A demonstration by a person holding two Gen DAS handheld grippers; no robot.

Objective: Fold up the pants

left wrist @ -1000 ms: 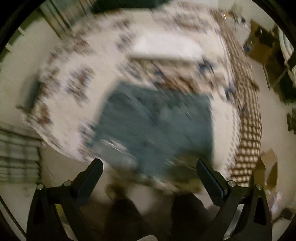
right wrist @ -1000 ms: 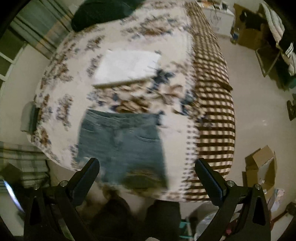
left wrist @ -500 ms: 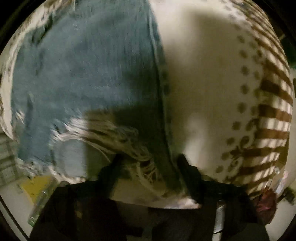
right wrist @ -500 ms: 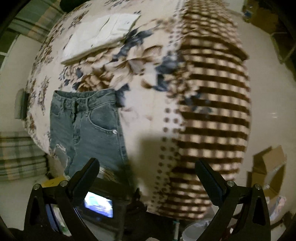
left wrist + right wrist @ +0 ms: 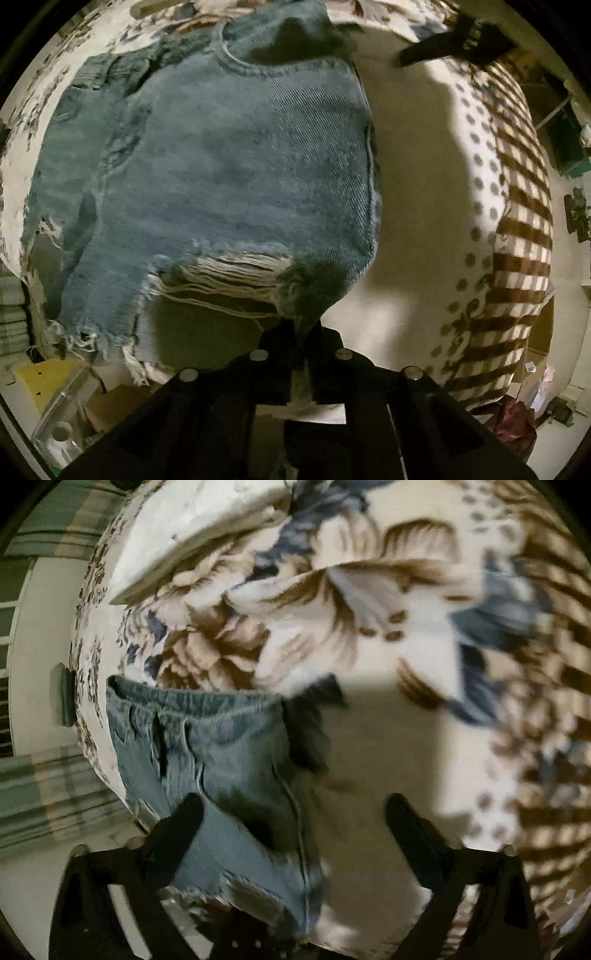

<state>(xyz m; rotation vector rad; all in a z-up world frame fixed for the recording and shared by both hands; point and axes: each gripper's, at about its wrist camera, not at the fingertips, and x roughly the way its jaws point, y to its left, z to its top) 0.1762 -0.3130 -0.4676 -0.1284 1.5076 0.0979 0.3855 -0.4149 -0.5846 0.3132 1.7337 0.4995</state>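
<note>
Left wrist view: left claw (image 5: 300,325) clamped on the frayed hem of the denim pants (image 5: 236,155) at the leg's outer corner, fabric bunched between the closed fingers. A second ago wide open and well above the bed (image 5: 424,192); half a second ago low at the hem with fingers closing in. So: grasp made, first fold ready to start. Pants spread flat on the bed, waistband at the far end. Dark tip of the right claw (image 5: 454,40) visible up near the waistband corner.

Right wrist view: right claw (image 5: 291,830) spread wide, empty, hanging low over the pants (image 5: 221,746), one finger over denim, the other over bare blanket. Lower and nearer than half a second ago. Blurred, so contact with cloth hard to judge, probably none yet. White folded cloth (image 5: 192,531) lying further up the bed. Likely next: closing on the waistband side, then carrying both corners across
</note>
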